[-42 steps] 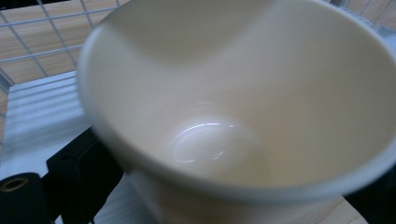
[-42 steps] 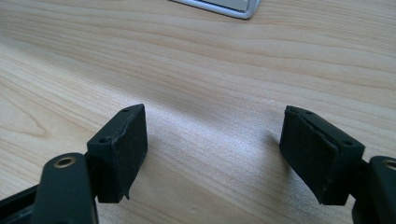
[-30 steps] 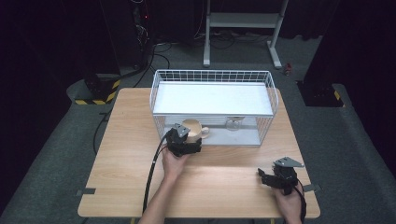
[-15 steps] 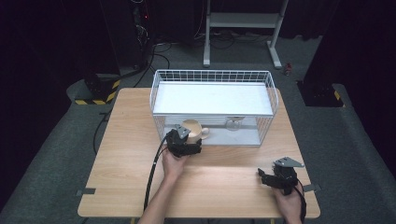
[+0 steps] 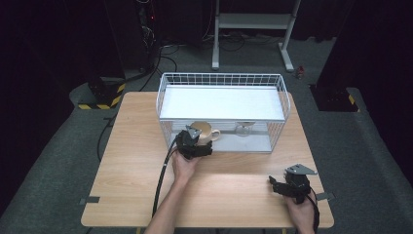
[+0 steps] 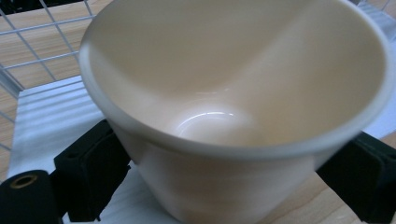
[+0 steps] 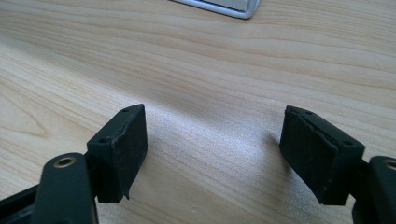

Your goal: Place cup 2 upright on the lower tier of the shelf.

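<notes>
Left gripper point(image 5: 198, 144) has the cream mug point(image 5: 204, 131) clamped across its body; in the left gripper view the black pads point(image 6: 93, 172) sit on either side of the mug's point(image 6: 233, 107) lower wall with the rim tipped toward the lens, so the mug looks tilted in the grip, mouth up and toward the person. From above, the mug is at the front left of the white wire basket point(image 5: 221, 78), under the white upper shelf point(image 5: 221, 102), just over or on the grey lower tray point(image 5: 248, 144); I can't tell whether its base touches. Handle points right, toward a small glass point(image 5: 244, 127) standing near it but apart. The key relation: mug sits straight ahead of the left claw, basket opening facing the person, so the way in or out runs front to back along the forearm, with the shelf close above limiting lift. Left forearm reaches in from the bottom, wrist roughly level. Right gripper point(image 5: 291, 187) rests well apart at the table's point(image 5: 122, 195) near right corner, jaws spread wide over bare wood, nothing between them point(image 7: 212, 154).
</notes>
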The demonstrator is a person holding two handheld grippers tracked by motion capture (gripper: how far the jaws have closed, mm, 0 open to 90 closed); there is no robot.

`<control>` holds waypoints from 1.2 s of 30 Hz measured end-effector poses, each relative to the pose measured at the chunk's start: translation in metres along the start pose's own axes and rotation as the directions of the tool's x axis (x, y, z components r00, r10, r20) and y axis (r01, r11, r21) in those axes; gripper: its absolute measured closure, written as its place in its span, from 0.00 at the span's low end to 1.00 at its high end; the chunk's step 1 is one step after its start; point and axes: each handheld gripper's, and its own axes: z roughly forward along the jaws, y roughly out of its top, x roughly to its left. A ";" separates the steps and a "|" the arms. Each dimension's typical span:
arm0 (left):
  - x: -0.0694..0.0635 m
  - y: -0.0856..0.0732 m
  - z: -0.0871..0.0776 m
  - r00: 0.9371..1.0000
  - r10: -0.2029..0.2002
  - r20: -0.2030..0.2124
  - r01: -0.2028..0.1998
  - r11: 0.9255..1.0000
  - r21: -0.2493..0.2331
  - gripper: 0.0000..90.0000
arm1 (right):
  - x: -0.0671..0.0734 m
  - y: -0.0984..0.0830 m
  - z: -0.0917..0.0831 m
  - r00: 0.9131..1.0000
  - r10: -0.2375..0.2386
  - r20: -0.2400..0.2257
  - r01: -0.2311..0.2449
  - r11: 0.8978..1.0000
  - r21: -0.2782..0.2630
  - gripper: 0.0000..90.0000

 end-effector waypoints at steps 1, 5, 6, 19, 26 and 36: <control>0.000 0.000 -0.001 1.000 0.018 -0.005 -0.018 1.000 0.003 0.09 | 0.000 0.000 0.000 1.000 0.000 0.000 0.000 1.000 0.000 0.26; 0.002 0.000 -0.003 0.999 0.005 0.033 -0.005 1.000 0.009 0.02 | 0.000 0.000 0.000 1.000 0.000 0.000 0.000 1.000 0.000 0.26; 0.002 0.000 -0.004 0.999 0.002 0.041 -0.002 1.000 0.009 0.01 | 0.000 0.000 0.000 1.000 0.000 0.000 0.000 1.000 0.000 0.26; 0.003 -0.013 -0.016 1.000 -0.009 0.024 0.009 1.000 -0.009 0.07 | 0.000 0.000 0.000 1.000 0.000 0.000 0.000 1.000 0.000 0.26; 0.003 -0.017 -0.019 1.000 -0.004 -0.006 0.004 1.000 -0.010 0.16 | 0.000 0.000 0.000 1.000 -0.003 -0.001 0.003 1.000 -0.001 0.26; -0.001 -0.019 -0.012 1.000 0.016 0.001 -0.016 1.000 0.023 0.20 | 0.000 0.000 0.000 1.000 0.000 0.000 0.000 1.000 0.000 0.26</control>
